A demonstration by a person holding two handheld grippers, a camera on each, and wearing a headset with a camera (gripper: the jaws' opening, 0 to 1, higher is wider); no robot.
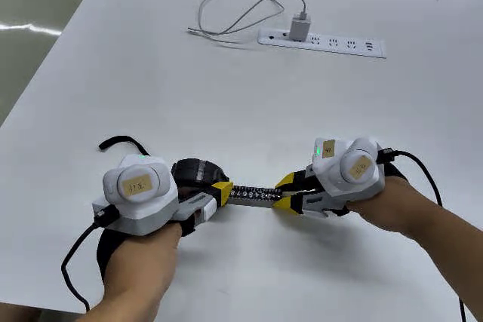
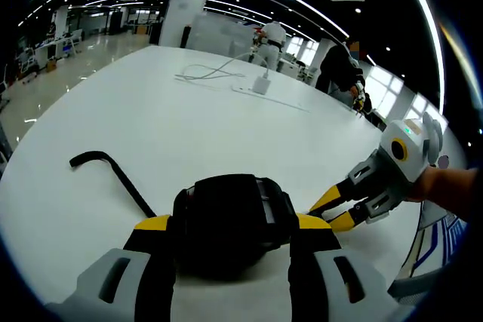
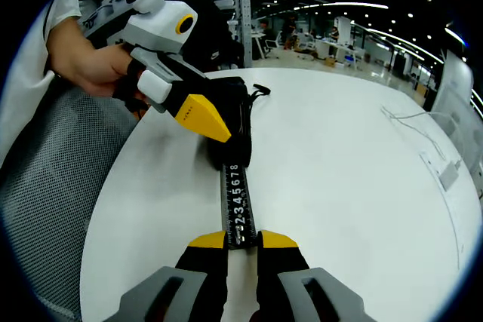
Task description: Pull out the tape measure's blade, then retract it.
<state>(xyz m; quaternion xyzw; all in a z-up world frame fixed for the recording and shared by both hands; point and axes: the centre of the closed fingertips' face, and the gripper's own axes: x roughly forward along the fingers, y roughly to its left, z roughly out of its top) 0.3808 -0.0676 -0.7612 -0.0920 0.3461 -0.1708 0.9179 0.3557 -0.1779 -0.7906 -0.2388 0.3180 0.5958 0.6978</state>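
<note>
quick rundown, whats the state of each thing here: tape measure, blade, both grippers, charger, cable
tape measure case: on the table, clamped by the left gripper
blade: partly pulled out, numbers showing, end pinched by the right gripper
left gripper: shut on the case
right gripper: shut on the blade
charger: plugged into the power strip
cable: loosely looped on the table

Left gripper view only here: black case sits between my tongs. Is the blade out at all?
Observer: Yes. The blade runs out of the case to the right tongs.
Operator: Are they holding it?
Observer: Yes, they are shut on its tip.
Operator: How far out?
Observer: Numerals up to 8 show on it in the right gripper view.
</note>
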